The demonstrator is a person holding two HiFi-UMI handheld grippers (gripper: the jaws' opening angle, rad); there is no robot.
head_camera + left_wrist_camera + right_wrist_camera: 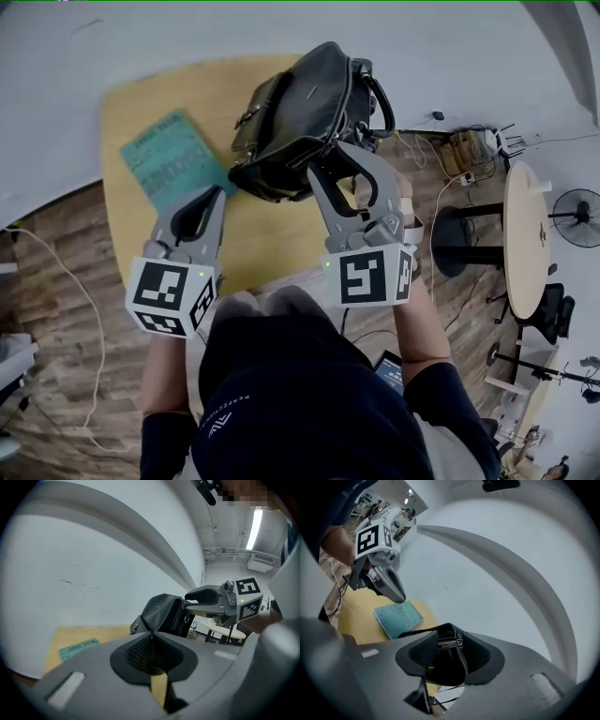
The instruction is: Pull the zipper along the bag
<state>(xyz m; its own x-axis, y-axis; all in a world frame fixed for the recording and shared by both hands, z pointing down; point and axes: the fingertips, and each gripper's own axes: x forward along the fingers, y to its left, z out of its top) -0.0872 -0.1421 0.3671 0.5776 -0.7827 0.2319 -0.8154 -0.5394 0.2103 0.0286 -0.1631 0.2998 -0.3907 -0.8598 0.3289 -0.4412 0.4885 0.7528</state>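
Your shirt (300,394) is closest to the lens and fills the bottom of the head view. Past it, by size:
- table (141,122): yellow wood top, carries everything else
- bag (300,112): black leather, standing on the far right part of the table with one end turned toward you
- book (169,159): teal cover, lying flat just left of the bag
- right gripper (342,169): jaws wide apart and straddling the bag's near end. The leather sits between them, but the pads don't look pressed onto it, so no grip
- left gripper (214,194): jaws closed tip to tip with nothing between them. It sits by the book's near corner, just short of the bag
- zipper (450,642): its metal end shows along the top seam of the bag's near end, right between your right jaws
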